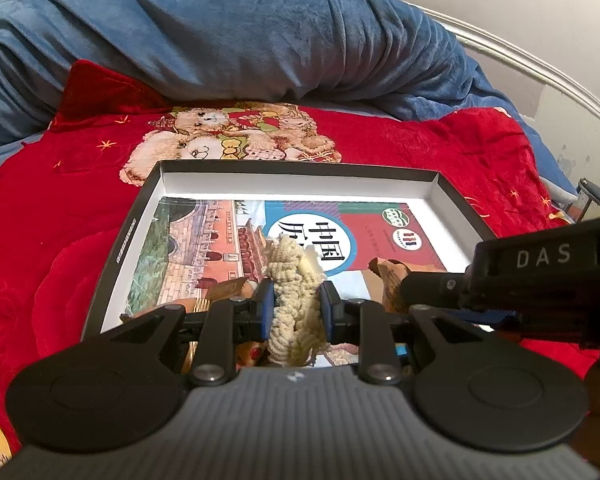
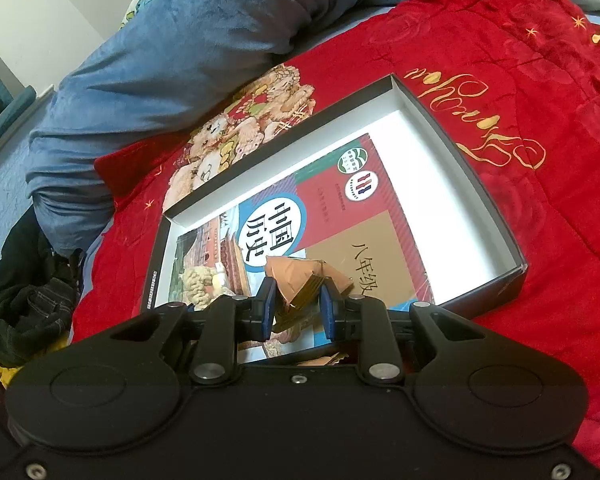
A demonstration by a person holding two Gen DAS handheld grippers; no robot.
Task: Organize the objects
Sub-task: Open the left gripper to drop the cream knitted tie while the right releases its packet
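Bed scene, red quilt (image 1: 420, 148) with a bear print, blue blanket (image 1: 228, 32) bunched behind it. On the quilt sits an open shallow box (image 2: 456, 148), dark outside, white inside.

Already in the box: a history textbook (image 2: 340, 216), lying flat and filling most of the floor.

Your left gripper (image 1: 296, 312) is clamped on a cream knitted piece (image 1: 296, 280); the blue pads press into it from both sides and its far end droops over the book's cover. It is over the near part of the box; I can't tell whether it touches the book yet.

Your right gripper (image 2: 298, 308) has its jaws closed around a brown crumpled paper packet (image 2: 304, 280), also over the near end of the box, just beside the knitted piece. The left view shows the packet (image 1: 388, 276) at that gripper's tip.

Progress, as a judgement: book placed, two smaller items held over the box but not let go. What seems left is to set both down on or beside the book and release. A dark heap of clothing (image 2: 28, 304) lies off the quilt's left edge; whether it belongs to the task is unclear
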